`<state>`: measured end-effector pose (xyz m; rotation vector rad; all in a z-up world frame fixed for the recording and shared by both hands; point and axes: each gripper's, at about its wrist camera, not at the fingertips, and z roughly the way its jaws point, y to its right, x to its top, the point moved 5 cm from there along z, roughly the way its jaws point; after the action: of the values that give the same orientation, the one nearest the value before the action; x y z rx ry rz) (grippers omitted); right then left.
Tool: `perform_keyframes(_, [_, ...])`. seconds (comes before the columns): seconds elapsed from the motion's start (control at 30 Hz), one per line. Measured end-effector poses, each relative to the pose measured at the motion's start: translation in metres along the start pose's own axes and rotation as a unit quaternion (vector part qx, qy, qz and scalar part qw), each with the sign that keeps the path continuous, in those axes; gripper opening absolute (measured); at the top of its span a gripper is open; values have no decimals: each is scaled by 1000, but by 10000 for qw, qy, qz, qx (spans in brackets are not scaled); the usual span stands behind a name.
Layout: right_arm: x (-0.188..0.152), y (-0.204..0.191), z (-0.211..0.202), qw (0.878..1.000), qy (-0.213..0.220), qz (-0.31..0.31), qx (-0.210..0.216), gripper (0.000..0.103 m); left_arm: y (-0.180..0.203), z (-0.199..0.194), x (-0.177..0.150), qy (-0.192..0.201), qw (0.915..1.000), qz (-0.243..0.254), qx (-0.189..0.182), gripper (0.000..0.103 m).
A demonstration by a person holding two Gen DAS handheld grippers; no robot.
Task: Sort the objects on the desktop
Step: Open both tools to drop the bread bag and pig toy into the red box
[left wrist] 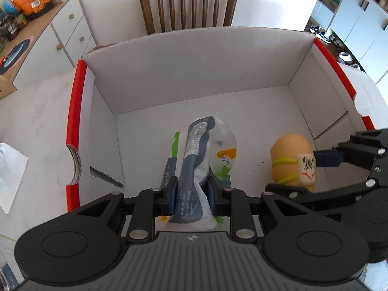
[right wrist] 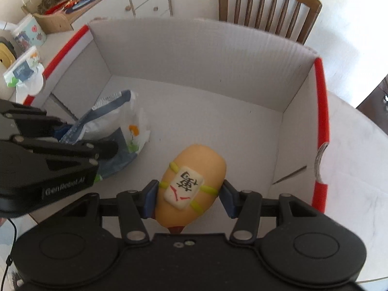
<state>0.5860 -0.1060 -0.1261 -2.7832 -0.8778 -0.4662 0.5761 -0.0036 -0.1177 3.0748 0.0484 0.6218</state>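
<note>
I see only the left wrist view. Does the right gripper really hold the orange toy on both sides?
Observer: Yes. In the right wrist view the right gripper has one blue pad against each side of the orange toy.
Operator: Is anything left outside the box?
Observer: Yes. A tissue pack lies on the table, beyond the red left rim of the box.

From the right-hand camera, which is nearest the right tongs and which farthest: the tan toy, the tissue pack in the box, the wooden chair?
1. Tan toy: between the right tongs.
2. Tissue pack: left, on the box floor, held by the left tongs.
3. Wooden chair: beyond the box's back wall.
</note>
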Motion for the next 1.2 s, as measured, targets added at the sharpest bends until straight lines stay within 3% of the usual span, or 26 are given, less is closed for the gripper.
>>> perform_keyframes(0.1, [-1,3,2,9999,-95,64,15,56,-2,4,-1,-62,10000,-59,-43,23])
perform_keyframes(0.23, [-2,3,-2,9998,-79,100,126,71,-2,3,-1,-55,9999,-95,-66,24])
perform_keyframes(0.43, [-6,-6,-17,9997,85,-118,215,84,-7,-8,1,43,9995,-273,-119,27])
perform_keyframes(0.53, [-5,-9,-29,9993,234,-235,166,84,-9,-18,1,164,9991,-335,-189,36])
perform_keyframes(0.6, [-7,-10,-36,9990,299,-279,187,84,-9,-26,1,281,9988,-353,-210,52])
perform_keyframes(0.67, [-10,-10,-43,9987,345,-326,190,84,-6,-35,0,409,9983,-308,-278,58])
perform_keyframes(1.2, [-22,-33,-97,9944,815,-579,352,85,3,-109,-25,1000,9934,-439,-338,59])
